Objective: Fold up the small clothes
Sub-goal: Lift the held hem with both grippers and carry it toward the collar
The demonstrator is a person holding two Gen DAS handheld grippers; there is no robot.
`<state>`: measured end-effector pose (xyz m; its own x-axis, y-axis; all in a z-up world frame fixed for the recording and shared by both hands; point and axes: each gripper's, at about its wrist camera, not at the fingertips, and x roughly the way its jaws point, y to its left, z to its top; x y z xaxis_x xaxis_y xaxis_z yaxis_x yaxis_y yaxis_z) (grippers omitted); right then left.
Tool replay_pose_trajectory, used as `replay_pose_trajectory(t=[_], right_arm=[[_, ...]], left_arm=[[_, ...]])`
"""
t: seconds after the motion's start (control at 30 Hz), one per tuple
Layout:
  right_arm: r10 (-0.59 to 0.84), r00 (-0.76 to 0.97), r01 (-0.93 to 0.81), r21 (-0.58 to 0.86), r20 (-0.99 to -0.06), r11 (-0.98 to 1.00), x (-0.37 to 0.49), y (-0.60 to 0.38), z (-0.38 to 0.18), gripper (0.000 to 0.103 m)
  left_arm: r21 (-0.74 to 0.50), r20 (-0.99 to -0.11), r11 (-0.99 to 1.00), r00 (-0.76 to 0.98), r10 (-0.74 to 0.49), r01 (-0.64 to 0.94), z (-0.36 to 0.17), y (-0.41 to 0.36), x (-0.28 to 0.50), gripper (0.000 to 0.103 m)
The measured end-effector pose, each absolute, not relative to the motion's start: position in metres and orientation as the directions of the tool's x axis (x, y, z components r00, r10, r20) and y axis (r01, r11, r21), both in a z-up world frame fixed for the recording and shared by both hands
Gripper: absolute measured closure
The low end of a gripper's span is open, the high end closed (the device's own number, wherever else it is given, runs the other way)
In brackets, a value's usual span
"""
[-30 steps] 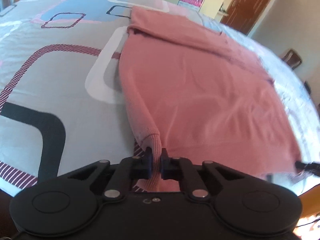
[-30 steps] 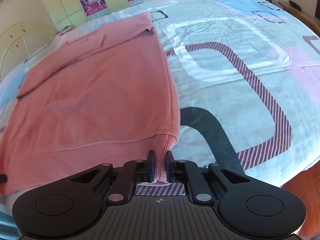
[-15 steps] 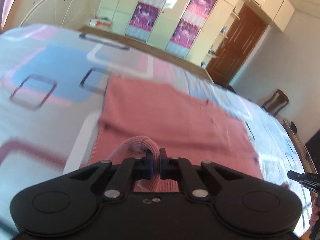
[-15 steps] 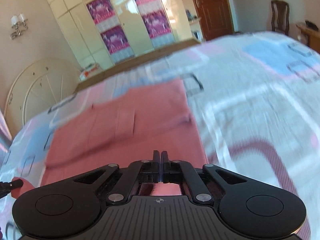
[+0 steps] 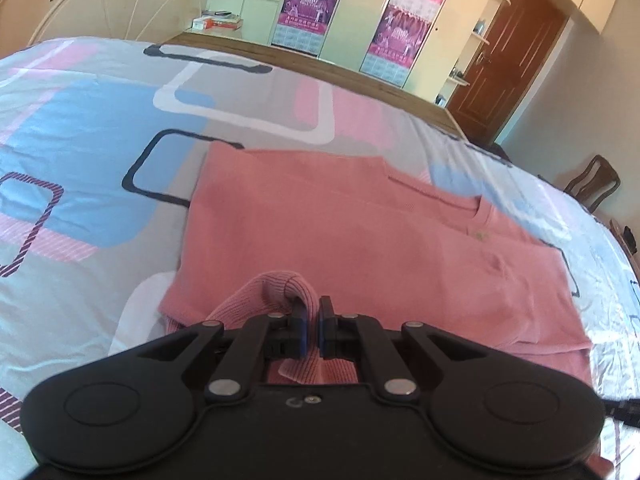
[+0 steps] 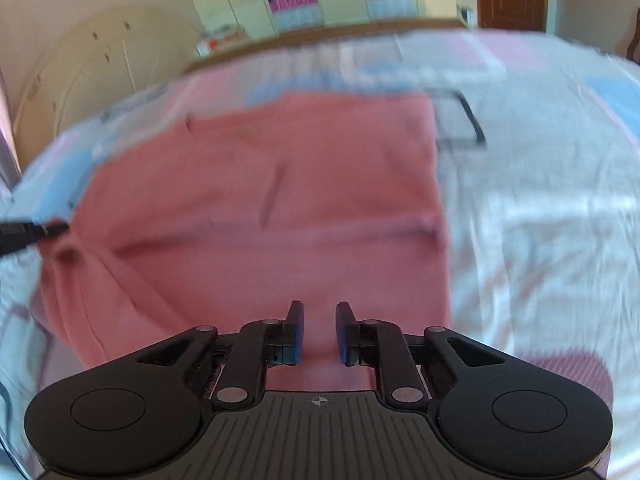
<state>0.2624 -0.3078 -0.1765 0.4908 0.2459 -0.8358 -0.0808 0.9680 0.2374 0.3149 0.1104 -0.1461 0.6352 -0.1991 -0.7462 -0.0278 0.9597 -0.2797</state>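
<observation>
The left gripper is clenched on a ribbed hem of the pink sweater, a loop of that knit being bunched up over its left finger and a flap hanging beneath the pads. The right gripper is seen with its jaws opening; a clear gap stands between the blue pads, and nothing is pinched between them, though pink fabric lies below.

Beyond the fingers, the sweater is spread flat on the bedsheet, which is patterned with blue, pink, white and dark rounded rectangles. In the left wrist view a collar edge can be made out towards the far right of the garment. The right wrist view is blurred, so the fold line across the sweater is perhaps a doubled layer, but this cannot be settled.

Farther off, cream wardrobe doors bearing purple posters are seen, with a brown door at the right and a chair beside the bed.
</observation>
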Motion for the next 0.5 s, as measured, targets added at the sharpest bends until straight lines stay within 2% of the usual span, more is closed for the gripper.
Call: replay_pose_trajectory(t=[0.03,0.07,0.1,0.17,0.23,0.27,0.37,0.5], right_arm=[[0.228,0.476,-0.08,0.216,-0.85,0.973,0.256,-0.309,-0.184,0.083],[0.205,0.466,-0.08,0.19,-0.861,0.979,0.251,-0.31,-0.189,0.077],[0.185,0.458,-0.078,0.168,-0.87,0.983,0.245,-0.312,-0.193,0.065],[0.178,0.456,-0.069,0.165,-0.872,0.984,0.235,-0.315,-0.197,0.053],[0.191,0.439,-0.067,0.18,-0.878,0.981,0.23,-0.316,-0.2,0.053],[0.194,0.437,-0.068,0.182,-0.878,0.981,0.231,-0.313,-0.199,0.055],[0.212,0.434,-0.106,0.184,-0.875,0.977,0.233,-0.306,-0.194,0.094],[0.239,0.474,-0.135,0.198,-0.847,0.971,0.24,-0.305,-0.185,0.096]], left_arm=[[-0.279,-0.75,0.96,0.632,-0.198,-0.03,-0.147,0.112,0.315,0.099],[-0.282,-0.752,0.959,0.628,-0.199,-0.034,-0.147,0.113,0.314,0.099],[-0.284,-0.753,0.958,0.627,-0.2,-0.036,-0.147,0.114,0.314,0.099],[-0.277,-0.756,0.96,0.624,-0.196,-0.034,-0.146,0.112,0.313,0.099],[-0.271,-0.761,0.962,0.619,-0.193,-0.032,-0.147,0.111,0.314,0.099],[-0.269,-0.763,0.963,0.617,-0.192,-0.033,-0.148,0.11,0.315,0.099],[-0.285,-0.764,0.957,0.614,-0.196,-0.049,-0.15,0.112,0.317,0.099],[-0.315,-0.74,0.947,0.641,-0.206,-0.059,-0.141,0.112,0.32,0.099]])
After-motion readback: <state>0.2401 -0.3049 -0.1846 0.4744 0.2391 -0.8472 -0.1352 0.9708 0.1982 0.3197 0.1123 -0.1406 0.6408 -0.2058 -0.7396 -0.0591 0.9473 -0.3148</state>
